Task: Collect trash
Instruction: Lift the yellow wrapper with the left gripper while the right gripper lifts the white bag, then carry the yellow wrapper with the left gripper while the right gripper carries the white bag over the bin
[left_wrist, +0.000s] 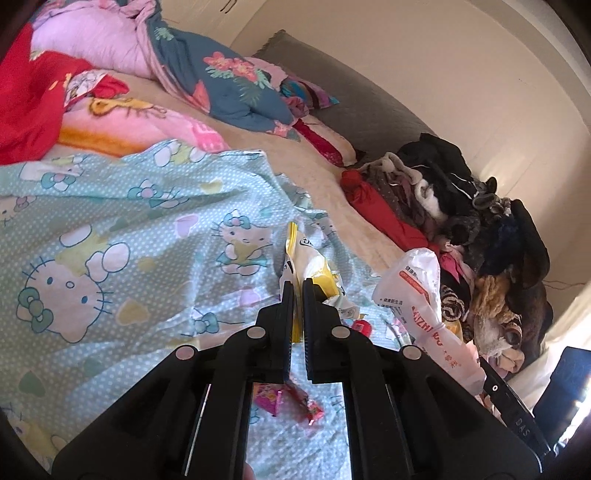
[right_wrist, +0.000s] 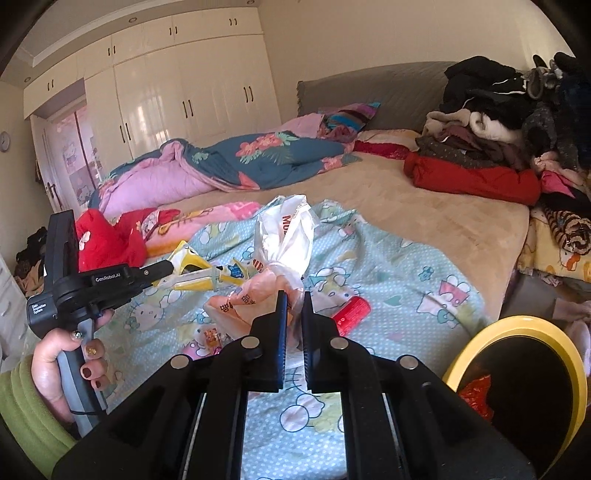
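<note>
My left gripper (left_wrist: 298, 286) is shut on a yellow and white snack wrapper (left_wrist: 308, 264) and holds it above the Hello Kitty sheet; it also shows in the right wrist view (right_wrist: 170, 267) with the wrapper (right_wrist: 195, 271). My right gripper (right_wrist: 294, 295) is shut on a white and orange plastic bag (right_wrist: 286, 236), which also shows in the left wrist view (left_wrist: 424, 306). A red cylinder (right_wrist: 351, 314) and a pink candy wrapper (left_wrist: 288, 400) lie on the sheet. A yellow-rimmed black bin (right_wrist: 517, 387) with red trash inside stands at the lower right.
The bed carries a blue floral quilt (right_wrist: 258, 155), a red garment (right_wrist: 107, 236) and a pile of dark clothes (right_wrist: 517, 122) at the right. White wardrobes (right_wrist: 166, 92) line the far wall. Small wrappers (right_wrist: 212, 338) lie near the bag.
</note>
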